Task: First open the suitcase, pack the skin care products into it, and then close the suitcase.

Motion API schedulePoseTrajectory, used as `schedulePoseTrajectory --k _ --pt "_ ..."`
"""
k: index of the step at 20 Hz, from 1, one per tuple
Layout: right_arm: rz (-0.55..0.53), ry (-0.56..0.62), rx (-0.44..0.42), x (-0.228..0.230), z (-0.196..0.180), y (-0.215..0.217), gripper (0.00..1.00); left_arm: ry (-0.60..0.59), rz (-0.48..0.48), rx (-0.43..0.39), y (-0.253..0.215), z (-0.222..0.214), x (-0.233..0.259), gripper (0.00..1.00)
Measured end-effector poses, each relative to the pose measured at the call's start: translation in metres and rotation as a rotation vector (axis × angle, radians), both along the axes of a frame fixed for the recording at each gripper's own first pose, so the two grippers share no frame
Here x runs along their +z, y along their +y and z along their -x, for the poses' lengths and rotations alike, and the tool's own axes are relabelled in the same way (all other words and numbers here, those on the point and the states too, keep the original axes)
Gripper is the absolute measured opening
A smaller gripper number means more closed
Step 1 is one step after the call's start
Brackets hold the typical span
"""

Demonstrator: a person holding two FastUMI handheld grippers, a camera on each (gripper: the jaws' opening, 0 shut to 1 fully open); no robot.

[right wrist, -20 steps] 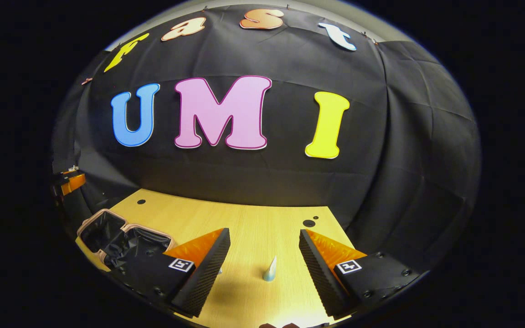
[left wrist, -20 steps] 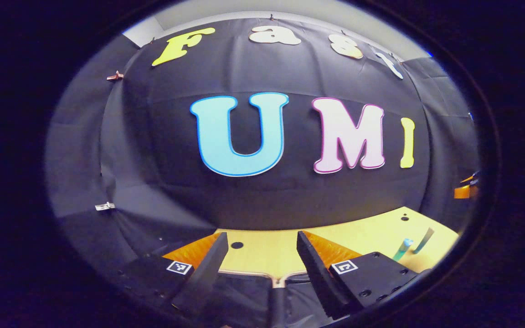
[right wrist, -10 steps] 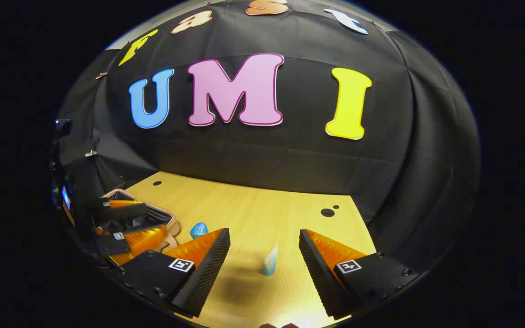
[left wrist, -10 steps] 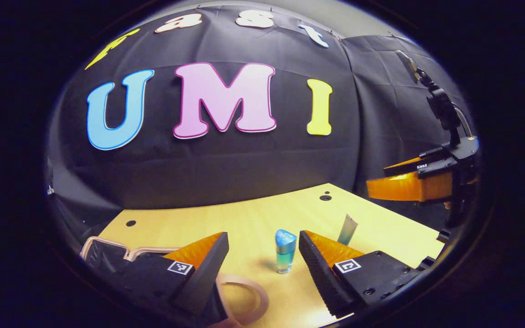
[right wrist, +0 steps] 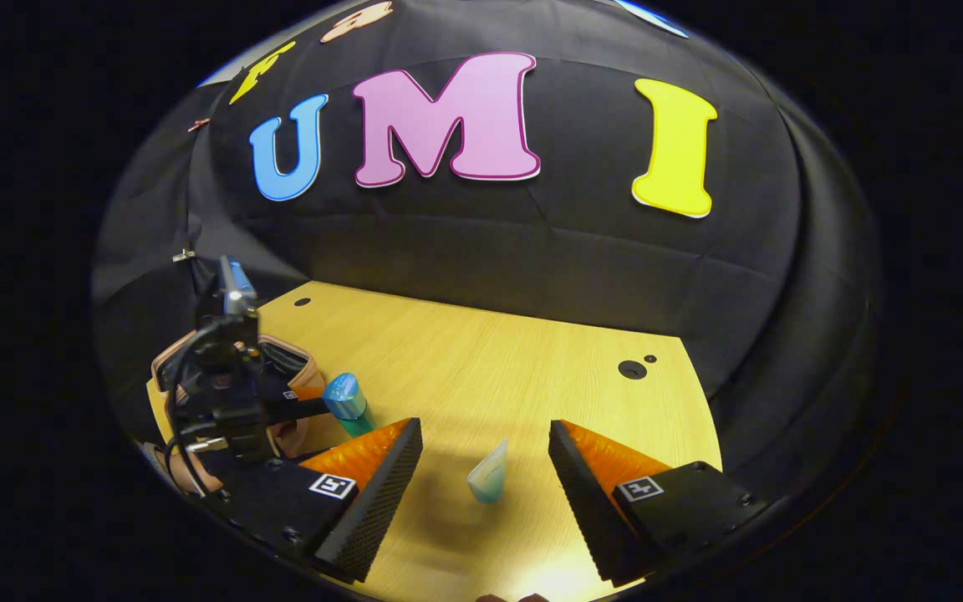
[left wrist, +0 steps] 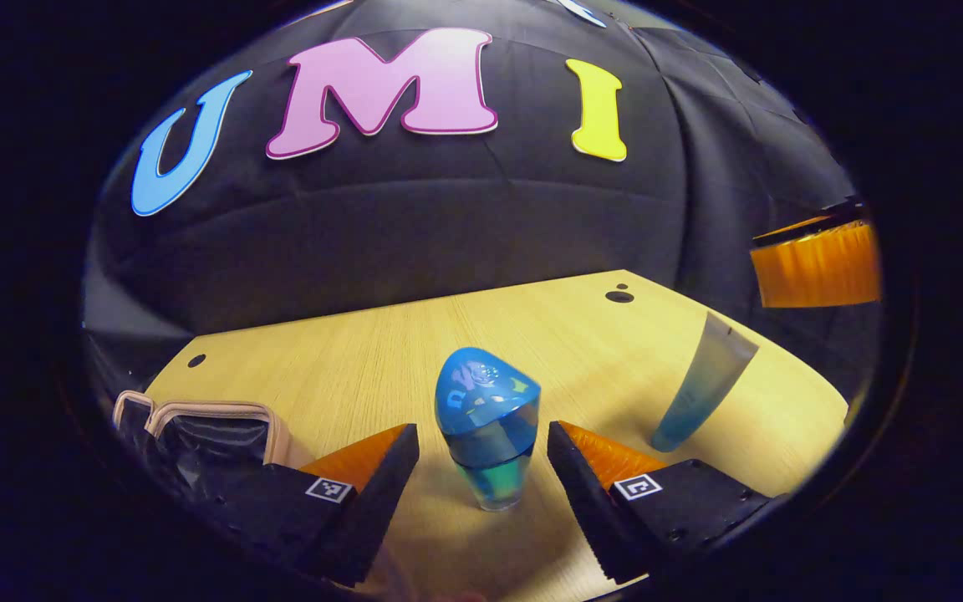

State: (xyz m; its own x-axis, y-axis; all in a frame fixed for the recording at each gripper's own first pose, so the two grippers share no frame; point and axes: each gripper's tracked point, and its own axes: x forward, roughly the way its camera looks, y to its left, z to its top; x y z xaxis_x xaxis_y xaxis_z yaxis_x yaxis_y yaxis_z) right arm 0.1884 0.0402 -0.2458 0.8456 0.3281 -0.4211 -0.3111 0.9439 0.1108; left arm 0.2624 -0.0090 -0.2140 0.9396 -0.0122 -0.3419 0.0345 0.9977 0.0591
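A blue-capped bottle stands upright on the wooden table, between the fingers of my open left gripper, with a gap on each side. A pale teal tube stands cap-down to its right. The pink suitcase lies open at the left, its dark lining showing. In the right gripper view, the same tube stands between the spread fingers of my open right gripper, untouched. There the left gripper sits by the bottle and the suitcase.
The table's far edge meets the black cloth wall. Small round holes mark the tabletop's far corners. Bare wood lies between the products and the wall. The right gripper's finger hangs at the right edge of the left gripper view.
My left gripper swung right and down from the suitcase until the bottle stands between its fingers. My right gripper lowered and closed in on the tube.
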Motion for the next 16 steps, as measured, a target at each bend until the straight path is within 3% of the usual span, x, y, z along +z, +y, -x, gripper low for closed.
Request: schedulePoseTrajectory --k 1,4,7,8,11,14,15,16 --pt "0.004 0.01 -0.004 -0.006 0.0 -0.002 0.97 0.006 0.02 -0.017 -0.005 -0.004 -0.003 0.97" --pt "0.006 0.054 -0.013 -0.026 -0.001 -0.004 0.97 0.058 0.052 0.029 -0.005 -0.005 -0.005 0.46" --pt "0.034 0.1 -0.01 -0.056 0.004 0.002 0.97 0.083 0.113 0.045 0.0 -0.003 0.002 0.48" --pt "0.042 0.11 -0.006 -0.064 0.004 0.006 0.94 0.076 0.118 0.046 0.002 -0.002 0.009 0.44" --pt "0.066 0.169 0.004 -0.101 -0.001 0.019 0.97 0.054 0.119 0.037 0.006 0.005 0.032 0.47" --pt "0.066 0.234 -0.019 -0.129 -0.011 0.023 0.98 0.033 0.161 0.043 0.012 0.022 0.065 0.41" --pt "0.051 0.253 -0.025 -0.136 -0.014 0.026 0.97 0.027 0.171 0.045 0.018 0.032 0.075 0.44" --pt "0.046 0.27 -0.061 -0.142 -0.022 0.024 0.69 0.023 0.16 0.051 0.028 0.045 0.087 0.44"
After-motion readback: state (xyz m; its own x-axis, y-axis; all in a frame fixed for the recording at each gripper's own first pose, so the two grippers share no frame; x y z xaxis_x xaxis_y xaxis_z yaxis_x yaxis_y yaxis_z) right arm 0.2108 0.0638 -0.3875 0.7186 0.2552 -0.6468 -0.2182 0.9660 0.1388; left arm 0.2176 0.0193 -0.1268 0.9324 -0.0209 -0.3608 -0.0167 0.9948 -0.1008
